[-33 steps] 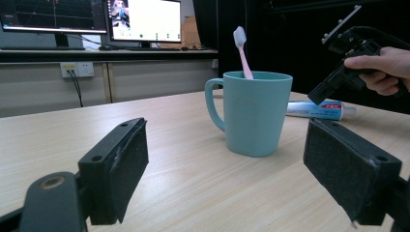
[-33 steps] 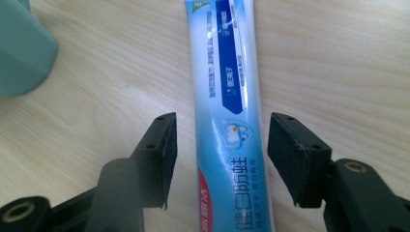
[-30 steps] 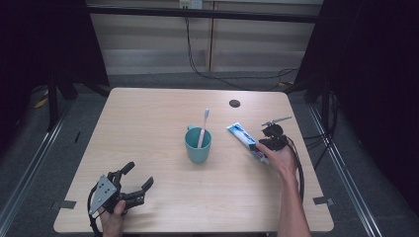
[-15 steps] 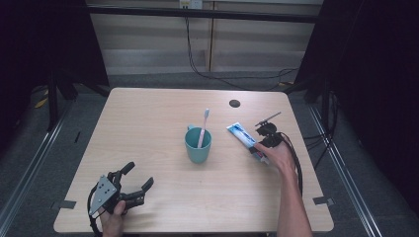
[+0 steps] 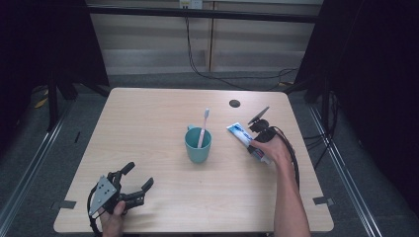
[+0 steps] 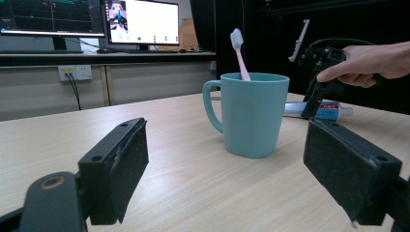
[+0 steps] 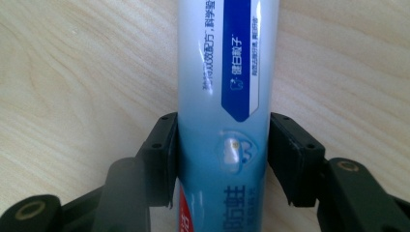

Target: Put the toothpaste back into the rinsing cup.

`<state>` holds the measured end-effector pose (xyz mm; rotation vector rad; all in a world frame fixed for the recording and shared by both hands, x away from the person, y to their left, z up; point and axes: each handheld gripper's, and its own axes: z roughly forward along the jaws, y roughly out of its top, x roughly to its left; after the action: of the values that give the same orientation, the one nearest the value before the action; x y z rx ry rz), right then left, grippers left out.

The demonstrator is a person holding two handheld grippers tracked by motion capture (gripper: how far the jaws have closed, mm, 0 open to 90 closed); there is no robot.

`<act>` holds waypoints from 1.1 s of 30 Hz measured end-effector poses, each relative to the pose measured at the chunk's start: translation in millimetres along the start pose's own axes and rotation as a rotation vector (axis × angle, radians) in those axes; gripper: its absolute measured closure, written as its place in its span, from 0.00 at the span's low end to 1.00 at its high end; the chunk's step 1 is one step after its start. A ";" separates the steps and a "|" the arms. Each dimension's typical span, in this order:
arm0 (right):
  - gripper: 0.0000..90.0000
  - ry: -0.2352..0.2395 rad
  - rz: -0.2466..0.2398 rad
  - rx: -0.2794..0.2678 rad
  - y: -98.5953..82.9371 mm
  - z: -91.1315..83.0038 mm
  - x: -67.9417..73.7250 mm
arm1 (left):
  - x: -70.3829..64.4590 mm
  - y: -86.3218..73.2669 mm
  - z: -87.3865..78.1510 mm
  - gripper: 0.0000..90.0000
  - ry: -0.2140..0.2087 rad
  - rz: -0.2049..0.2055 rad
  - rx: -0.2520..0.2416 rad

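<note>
My right gripper [image 5: 258,139] is down on the toothpaste tube [image 5: 240,134], right of the teal mug [image 5: 197,144] and just apart from it. In the right gripper view the jaws sit one on each side of the tube [image 7: 223,96], pads against its sides, tube still flat on the wooden table [image 5: 148,113]. Can't tell how hard the squeeze is; the tube isn't visibly dented. Right forearm runs straight in from the near edge, wrist angled in toward the mug, hand [image 5: 271,150] wrapped over the gripper body, cable trailing back along the arm.

Left gripper [image 5: 132,182] rests low at the near-left corner, well away from the mug, jaws wide and empty, aimed at the mug. Left hand [image 5: 112,217] grips it from behind at the table edge. In the left gripper view the mug [image 6: 251,113] stands upright between the pads' sightline, handle to its left, pink toothbrush [image 6: 239,53] leaning inside, head up.
</note>
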<state>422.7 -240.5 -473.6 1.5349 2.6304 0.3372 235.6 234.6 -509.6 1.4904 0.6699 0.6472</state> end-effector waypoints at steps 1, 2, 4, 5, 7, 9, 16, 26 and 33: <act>0.53 -0.007 -0.007 0.007 2.3 0.7 0.7 | 0.1 0.0 0.0 0.18 0.000 0.002 0.000; 0.53 -0.014 -0.008 0.019 4.5 1.2 1.3 | -0.1 0.0 0.0 0.18 0.000 -0.001 -0.001; 0.55 -0.024 -0.006 0.046 8.2 1.5 2.2 | -0.1 -0.1 0.1 0.18 0.000 -0.001 -0.002; 0.57 -0.023 -0.001 0.054 9.3 1.3 2.2 | -0.1 -0.1 0.0 0.18 0.000 -0.001 -0.002; 0.60 -0.027 0.007 0.063 10.1 1.2 2.5 | -0.1 -0.1 0.0 0.18 -0.001 0.000 -0.003; 0.63 -0.029 0.025 0.076 11.0 0.4 3.5 | 0.0 -0.1 0.0 0.18 -0.002 0.000 -0.002; 0.72 -0.029 0.060 0.100 14.6 -2.6 4.0 | -0.2 -0.1 0.1 0.18 -0.004 -0.002 -0.003; 0.77 -0.020 0.056 0.114 9.8 -8.3 6.3 | 0.4 0.0 -0.1 0.18 -0.004 0.001 0.001; 0.79 -0.011 0.048 0.078 8.2 -14.5 6.9 | 0.4 0.0 -0.1 0.18 -0.003 0.000 0.001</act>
<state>423.7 -232.7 -457.3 1.6206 2.6310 0.2315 235.8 235.0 -509.6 1.4919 0.6675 0.6444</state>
